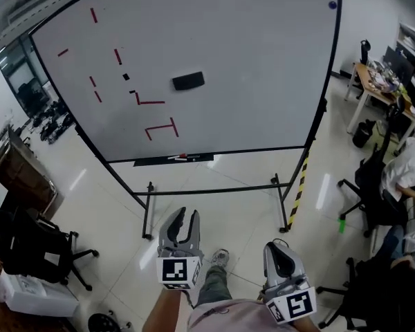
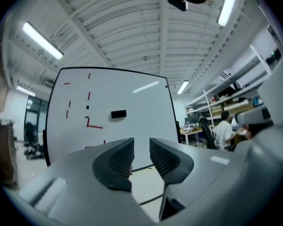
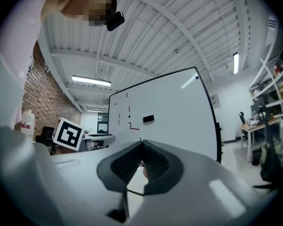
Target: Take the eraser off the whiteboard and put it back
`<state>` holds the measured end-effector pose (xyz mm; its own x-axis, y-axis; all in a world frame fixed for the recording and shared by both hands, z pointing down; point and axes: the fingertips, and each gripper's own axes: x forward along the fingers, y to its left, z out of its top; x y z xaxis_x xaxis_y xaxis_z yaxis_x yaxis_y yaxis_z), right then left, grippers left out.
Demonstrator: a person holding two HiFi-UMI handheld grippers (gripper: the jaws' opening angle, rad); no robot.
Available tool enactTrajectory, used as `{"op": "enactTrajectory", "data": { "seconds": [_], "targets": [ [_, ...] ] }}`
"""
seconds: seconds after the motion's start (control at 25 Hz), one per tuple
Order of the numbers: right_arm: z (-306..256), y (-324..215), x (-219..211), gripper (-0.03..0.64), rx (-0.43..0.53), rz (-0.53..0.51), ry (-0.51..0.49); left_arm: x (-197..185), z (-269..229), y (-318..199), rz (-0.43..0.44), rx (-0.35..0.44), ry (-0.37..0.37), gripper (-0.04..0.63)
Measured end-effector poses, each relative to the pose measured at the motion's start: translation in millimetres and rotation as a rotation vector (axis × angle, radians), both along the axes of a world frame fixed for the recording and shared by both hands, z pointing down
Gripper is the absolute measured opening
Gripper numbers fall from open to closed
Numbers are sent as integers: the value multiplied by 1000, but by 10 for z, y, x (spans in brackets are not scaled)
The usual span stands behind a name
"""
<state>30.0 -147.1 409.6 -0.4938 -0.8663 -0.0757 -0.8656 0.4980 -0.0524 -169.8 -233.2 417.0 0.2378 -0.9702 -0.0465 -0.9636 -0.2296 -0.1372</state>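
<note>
Glossy pale floor (image 1: 111,206) runs under a wheeled whiteboard (image 1: 263,61) marked with short red strokes. A black eraser (image 1: 188,81) sits on the board's face near its middle, well apart from both tools. Held low in front of the board, the left hand-held gripper (image 2: 141,149) has its jaws narrowly parted with nothing between them. The right hand-held gripper (image 3: 142,147) has its jaws closed together, empty. A seated person (image 1: 404,168) is at the right edge.

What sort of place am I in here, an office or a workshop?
Most likely a shared office or lab workspace: a large freestanding whiteboard with an eraser stuck to it, black office chairs on a glossy floor, and a cluttered desk by the wall.
</note>
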Motion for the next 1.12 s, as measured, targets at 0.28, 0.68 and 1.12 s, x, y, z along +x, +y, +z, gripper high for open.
{"op": "enactTrajectory", "data": {
  "seconds": [0.28,0.68,1.12],
  "targets": [
    [-83,-1623,-290,0,-63,131,53,-320,-940,-2313,-133,310,-738,177],
    [23,-2870,-242,0,-153,244,91,-238,-1065,-3930,-250,499,-1183,419],
    [136,-3270,-215,0,-185,243,70,-252,-974,-4322,-76,353,-1205,425]
  ]
}}
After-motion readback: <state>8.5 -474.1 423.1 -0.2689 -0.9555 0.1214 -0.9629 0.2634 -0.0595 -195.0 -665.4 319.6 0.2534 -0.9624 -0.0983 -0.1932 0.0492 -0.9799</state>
